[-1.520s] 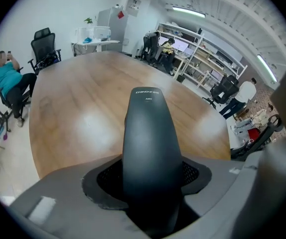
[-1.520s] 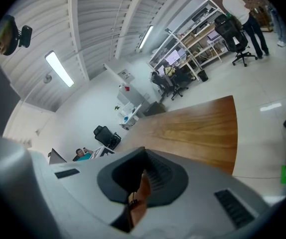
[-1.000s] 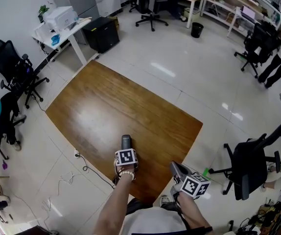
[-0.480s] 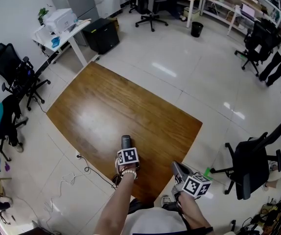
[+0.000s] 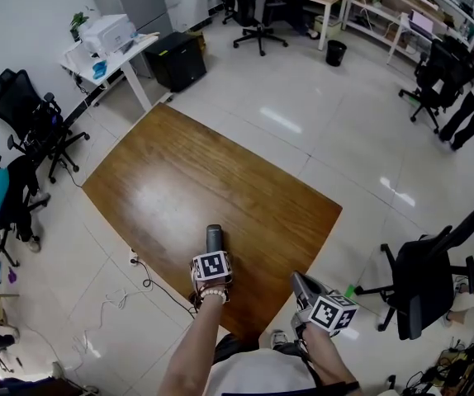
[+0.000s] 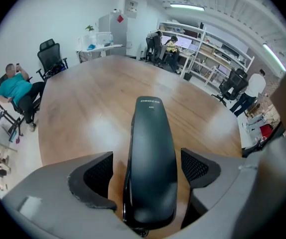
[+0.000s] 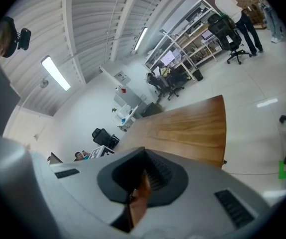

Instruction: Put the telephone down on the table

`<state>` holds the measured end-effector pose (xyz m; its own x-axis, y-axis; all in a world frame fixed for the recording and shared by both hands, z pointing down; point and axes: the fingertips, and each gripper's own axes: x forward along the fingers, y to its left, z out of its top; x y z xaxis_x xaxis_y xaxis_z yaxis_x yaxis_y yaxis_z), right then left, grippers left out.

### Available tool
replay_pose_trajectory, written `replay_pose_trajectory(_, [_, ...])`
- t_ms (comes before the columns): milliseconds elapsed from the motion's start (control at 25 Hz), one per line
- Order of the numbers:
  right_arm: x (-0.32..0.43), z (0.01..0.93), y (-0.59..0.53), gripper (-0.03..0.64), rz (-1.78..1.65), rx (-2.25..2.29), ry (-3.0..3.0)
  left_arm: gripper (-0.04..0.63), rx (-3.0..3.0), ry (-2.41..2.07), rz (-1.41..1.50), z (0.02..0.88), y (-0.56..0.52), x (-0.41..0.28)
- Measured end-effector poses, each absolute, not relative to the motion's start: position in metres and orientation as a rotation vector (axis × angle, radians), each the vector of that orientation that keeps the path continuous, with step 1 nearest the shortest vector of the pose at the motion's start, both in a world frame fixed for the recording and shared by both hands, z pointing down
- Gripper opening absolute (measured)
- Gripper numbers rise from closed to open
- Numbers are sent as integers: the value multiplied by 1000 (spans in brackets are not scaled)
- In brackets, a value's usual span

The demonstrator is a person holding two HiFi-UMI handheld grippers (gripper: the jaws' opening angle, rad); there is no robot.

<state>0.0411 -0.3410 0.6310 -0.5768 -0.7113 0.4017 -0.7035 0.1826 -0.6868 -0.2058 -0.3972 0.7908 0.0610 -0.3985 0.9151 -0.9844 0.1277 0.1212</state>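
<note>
- While hovering at the near edge of the table (image 5: 212, 167), the right gripper (image 5: 301, 285) is showing its jaws closed together, gripping nothing
- Slightly farther in over the table's near part, the left gripper (image 5: 212, 254) is pointing steeply down; its jaws are opening, both pads standing clear of the telephone (image 6: 151, 163) between them
- That black telephone is lying on the table's near part, its far end pointing toward the table's middle
- Beyond the table's far left corner, a white desk (image 5: 105, 48) is standing
</note>
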Motion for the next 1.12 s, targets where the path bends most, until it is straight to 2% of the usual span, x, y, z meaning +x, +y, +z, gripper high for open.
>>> replay_pose_trajectory(160, [37,627,-342,6,-1377,-1394,2455,417,1465,-1509,717,766,-381,-213])
replay_pose_trajectory(280, [28,623,-343,6,-1362,-1347,2498,263,1546,-1504,572,741,-368,-214])
replay_pose_trajectory(400, [18,618,-341,6,-1344,-1291,2548,200,1593,-1530,478,719,-351,-216])
replay_pose_trajectory(480, [12,614,-338,6,-1329,-1254,2582,193,1614,-1539,442,707,-338,-213])
replay_pose_trajectory(640, [7,604,-332,6,-1291,-1192,2631,109,1619,-1573,349,684,-313,-207])
replay_pose_trajectory(720, [7,600,-326,6,-1270,-1165,2651,90,1604,-1573,241,674,-300,-201])
replay_pose_trajectory(840, [6,594,-313,6,-1247,-1122,2678,3,1568,-1611,96,663,-276,-199])
replay_pose_trajectory(1120, [19,596,-259,6,-1259,-1016,2713,3,1584,-1641,-42,637,-205,-171])
